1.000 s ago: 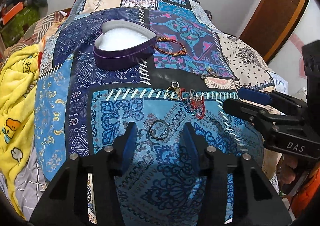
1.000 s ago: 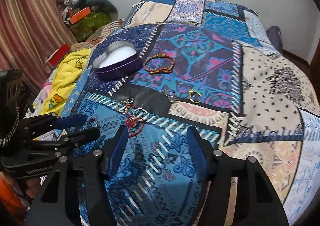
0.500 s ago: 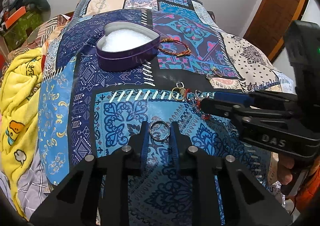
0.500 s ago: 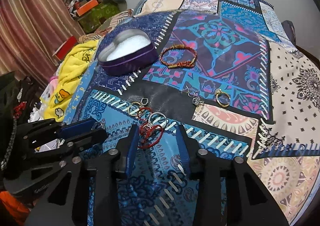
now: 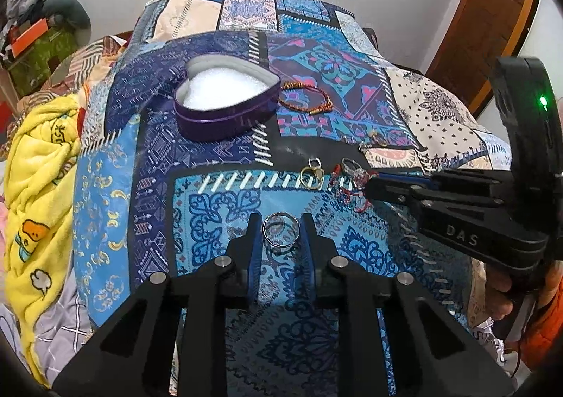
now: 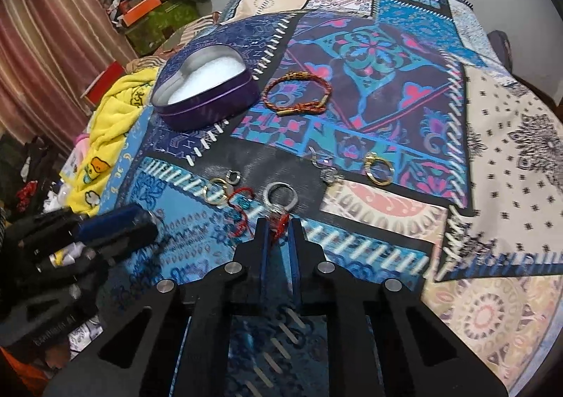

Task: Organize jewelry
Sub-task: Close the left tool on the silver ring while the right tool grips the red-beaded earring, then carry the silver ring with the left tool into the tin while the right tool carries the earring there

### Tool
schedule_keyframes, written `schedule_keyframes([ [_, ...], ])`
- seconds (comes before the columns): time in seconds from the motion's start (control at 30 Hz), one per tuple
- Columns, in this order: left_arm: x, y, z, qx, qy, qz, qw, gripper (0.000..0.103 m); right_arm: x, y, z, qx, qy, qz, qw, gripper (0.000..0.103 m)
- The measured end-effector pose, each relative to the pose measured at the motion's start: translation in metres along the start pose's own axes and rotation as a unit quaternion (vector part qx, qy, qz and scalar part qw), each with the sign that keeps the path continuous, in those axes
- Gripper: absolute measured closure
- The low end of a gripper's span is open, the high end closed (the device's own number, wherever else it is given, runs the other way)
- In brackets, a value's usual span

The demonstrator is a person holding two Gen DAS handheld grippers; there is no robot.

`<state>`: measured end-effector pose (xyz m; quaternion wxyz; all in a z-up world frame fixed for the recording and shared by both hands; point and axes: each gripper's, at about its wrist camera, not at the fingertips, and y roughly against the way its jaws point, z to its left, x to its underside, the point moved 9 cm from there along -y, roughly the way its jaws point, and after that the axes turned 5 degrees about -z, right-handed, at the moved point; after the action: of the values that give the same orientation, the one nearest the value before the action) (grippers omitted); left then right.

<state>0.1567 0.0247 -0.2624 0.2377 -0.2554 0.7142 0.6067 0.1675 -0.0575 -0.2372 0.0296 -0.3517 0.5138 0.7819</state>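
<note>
My left gripper (image 5: 280, 228) is shut on a plain silver ring (image 5: 280, 230), held just above the blue patchwork bedspread. My right gripper (image 6: 278, 224) is shut on a red cord bracelet (image 6: 242, 201) tangled with a jewelled silver ring (image 6: 279, 200); it also shows at the right of the left wrist view (image 5: 369, 184). An open purple heart-shaped tin (image 5: 225, 105) with white foam lies further back, also in the right wrist view (image 6: 206, 89). An orange braided bracelet (image 6: 297, 94) lies beside the tin.
Loose pieces lie on the bedspread: a gold ring (image 6: 378, 168), silver earrings (image 6: 325, 166), a thin gold ring (image 6: 216, 190) and a small silver clasp (image 6: 233, 177). A yellow blanket (image 5: 38, 186) hangs at the bed's left edge. A wooden door (image 5: 489, 20) stands at the right.
Both grippers have closed from wide open: the left on the silver ring, the right on the red cord bracelet and jewelled ring. Both moved forward, and the ring now sits slightly raised.
</note>
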Motion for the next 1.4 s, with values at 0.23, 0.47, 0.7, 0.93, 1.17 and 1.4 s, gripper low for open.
schedule_keyframes([
  [0.23,-0.011,0.006,0.001,-0.002,-0.005,-0.016,0.9999,0.083,-0.009,0.017,-0.005,0.005,-0.005,-0.023,1.0,0.065],
  [0.47,-0.017,0.008,0.003,-0.008,-0.007,-0.025,0.9996,0.083,-0.019,-0.003,0.002,0.0,-0.005,-0.014,1.0,0.065],
  [0.7,-0.017,0.007,0.008,-0.011,0.0,-0.026,0.9996,0.083,-0.013,-0.019,-0.004,0.022,0.005,0.005,1.0,0.092],
  [0.93,-0.019,0.008,0.01,-0.013,0.001,-0.03,0.9995,0.083,-0.022,-0.007,-0.009,0.024,-0.003,-0.018,1.0,0.093],
  [1.17,-0.035,0.018,0.014,-0.018,0.0,-0.051,0.9985,0.083,-0.043,0.018,-0.007,0.027,-0.002,-0.059,0.998,0.092],
  [1.4,-0.06,0.028,0.021,-0.026,-0.001,-0.082,0.9963,0.083,-0.07,0.04,0.007,0.022,0.008,-0.102,0.994,0.092],
])
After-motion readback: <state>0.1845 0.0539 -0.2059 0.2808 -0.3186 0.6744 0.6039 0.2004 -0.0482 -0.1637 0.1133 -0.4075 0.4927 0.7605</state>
